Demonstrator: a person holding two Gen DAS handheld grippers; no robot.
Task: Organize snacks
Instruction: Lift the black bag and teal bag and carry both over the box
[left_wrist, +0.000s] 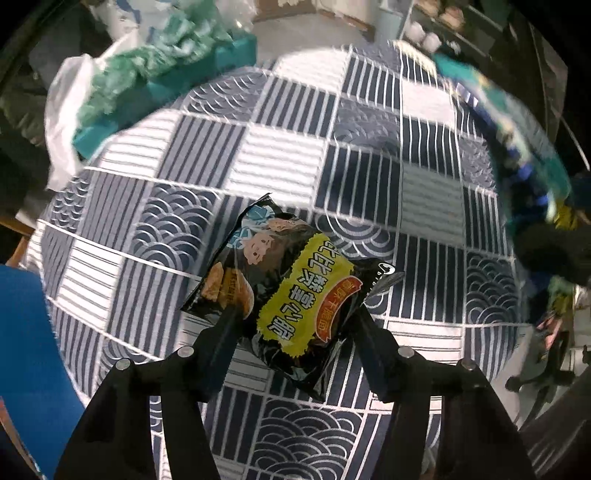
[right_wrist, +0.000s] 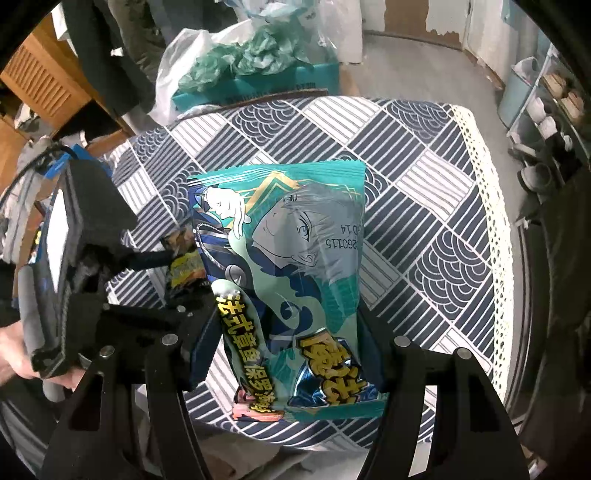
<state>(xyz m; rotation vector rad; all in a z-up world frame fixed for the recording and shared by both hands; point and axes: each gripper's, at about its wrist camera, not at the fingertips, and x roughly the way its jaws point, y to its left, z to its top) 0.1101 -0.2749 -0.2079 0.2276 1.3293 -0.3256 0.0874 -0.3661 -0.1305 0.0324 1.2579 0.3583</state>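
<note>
While the left gripper (left_wrist: 295, 325) fingers pinch the glossy black-and-yellow snack packet (left_wrist: 284, 291) and the right gripper (right_wrist: 291, 332) fingers clamp the teal anime-printed pouch (right_wrist: 291, 280), both above the patterned desk (left_wrist: 280, 155), either slick wrapper might slip towards six o'clock.

Right of the left wrist frame, the teal packet (left_wrist: 517, 122) smears into blur; black packet (right_wrist: 183, 266) half-hidden mid-left.

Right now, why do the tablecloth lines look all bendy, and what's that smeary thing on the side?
Left wrist view: the fisheye lens bulges the checked tablecloth into a dome; the teal snack bag at the right edge is smeared by motion blur, while the black snack packet looks sharp. Right wrist view: the same bending, but that teal bag is crisp, with slight sheen.
</note>
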